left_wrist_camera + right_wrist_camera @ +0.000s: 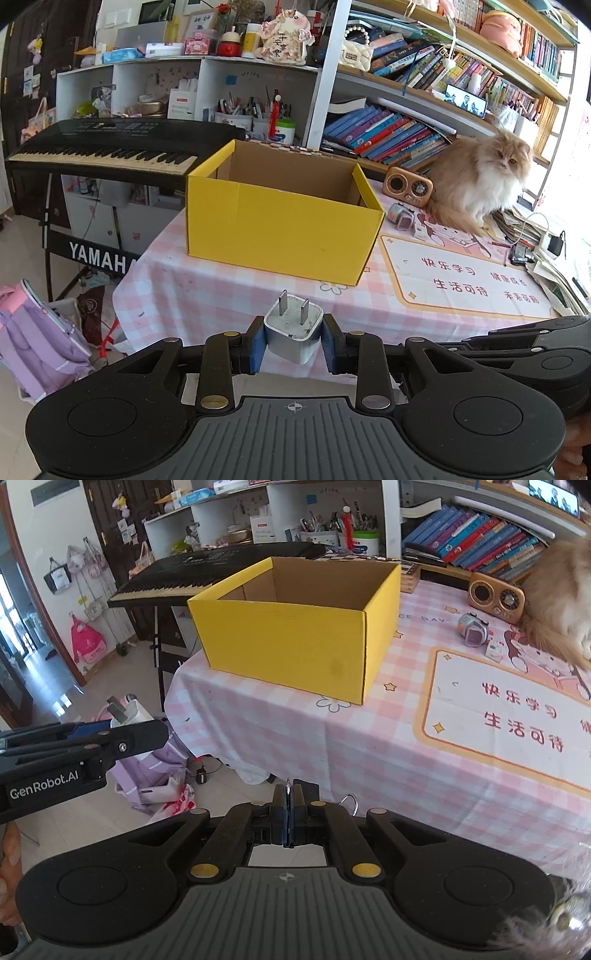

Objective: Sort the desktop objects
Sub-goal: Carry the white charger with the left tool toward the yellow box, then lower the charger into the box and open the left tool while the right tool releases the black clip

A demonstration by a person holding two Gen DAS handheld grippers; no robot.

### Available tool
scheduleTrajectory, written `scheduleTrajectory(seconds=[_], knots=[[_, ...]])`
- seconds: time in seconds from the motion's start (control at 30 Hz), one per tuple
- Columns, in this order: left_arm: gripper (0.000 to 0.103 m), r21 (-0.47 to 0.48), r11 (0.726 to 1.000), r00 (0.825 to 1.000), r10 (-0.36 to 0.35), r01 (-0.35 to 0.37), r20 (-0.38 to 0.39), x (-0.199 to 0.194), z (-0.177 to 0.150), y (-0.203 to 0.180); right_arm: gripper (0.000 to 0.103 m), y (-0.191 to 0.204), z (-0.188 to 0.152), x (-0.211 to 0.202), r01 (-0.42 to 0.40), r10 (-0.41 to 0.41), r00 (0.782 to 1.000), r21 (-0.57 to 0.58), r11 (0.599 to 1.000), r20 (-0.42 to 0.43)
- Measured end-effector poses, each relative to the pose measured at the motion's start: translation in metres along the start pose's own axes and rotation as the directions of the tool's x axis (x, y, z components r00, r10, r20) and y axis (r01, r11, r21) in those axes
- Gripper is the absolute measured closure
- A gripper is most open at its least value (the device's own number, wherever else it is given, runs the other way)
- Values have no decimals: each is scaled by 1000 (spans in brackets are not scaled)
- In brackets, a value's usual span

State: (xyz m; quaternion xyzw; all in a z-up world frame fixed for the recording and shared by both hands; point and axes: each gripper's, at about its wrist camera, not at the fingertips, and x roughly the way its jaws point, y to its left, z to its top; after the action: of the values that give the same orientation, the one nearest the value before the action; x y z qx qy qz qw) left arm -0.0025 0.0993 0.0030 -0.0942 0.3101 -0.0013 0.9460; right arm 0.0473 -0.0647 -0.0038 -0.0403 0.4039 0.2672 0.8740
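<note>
My left gripper [293, 341] is shut on a white plug adapter [293, 332], prongs up, held near the table's front edge, short of the open yellow cardboard box [284, 225]. The adapter [127, 714] and left gripper [110, 725] also show at the left of the right wrist view. My right gripper [289, 812] is shut on a thin metal ring with a wire hook [351, 801] hanging beside its fingers, above the table's front edge. The box [295, 642] stands ahead of it with its inside hidden.
A pink checked cloth [221, 291] covers the table, with a printed mat [509, 716] on the right. A small radio [408, 184], a watch-like gadget [474, 629] and a fluffy cat [480, 184] sit behind the mat. A keyboard [110, 147] stands left, bookshelves behind.
</note>
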Motion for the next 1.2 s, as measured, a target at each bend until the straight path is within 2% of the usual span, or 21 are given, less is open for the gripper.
scheduleTrajectory(seconds=[0.43,0.67,0.97,1.07,1.2], knots=[[73,20,1000,1000,-24,24,10,5,11,6,101,11,16,-1,-13,13,999,-2,1000,29],[74,41,998,997,-48,46,52,9,35,4,101,12,38,-4,-9,11,997,-22,1000,70],[74,40,999,985,-24,17,168,35,90,3,101,-6,100,-14,-20,39,978,-96,995,205],[74,64,998,984,-2,-10,179,51,111,-1,101,-16,129,-5,-36,63,971,-119,992,232],[74,108,993,987,34,-51,156,85,135,-5,101,-29,165,22,-49,82,970,-147,988,229]])
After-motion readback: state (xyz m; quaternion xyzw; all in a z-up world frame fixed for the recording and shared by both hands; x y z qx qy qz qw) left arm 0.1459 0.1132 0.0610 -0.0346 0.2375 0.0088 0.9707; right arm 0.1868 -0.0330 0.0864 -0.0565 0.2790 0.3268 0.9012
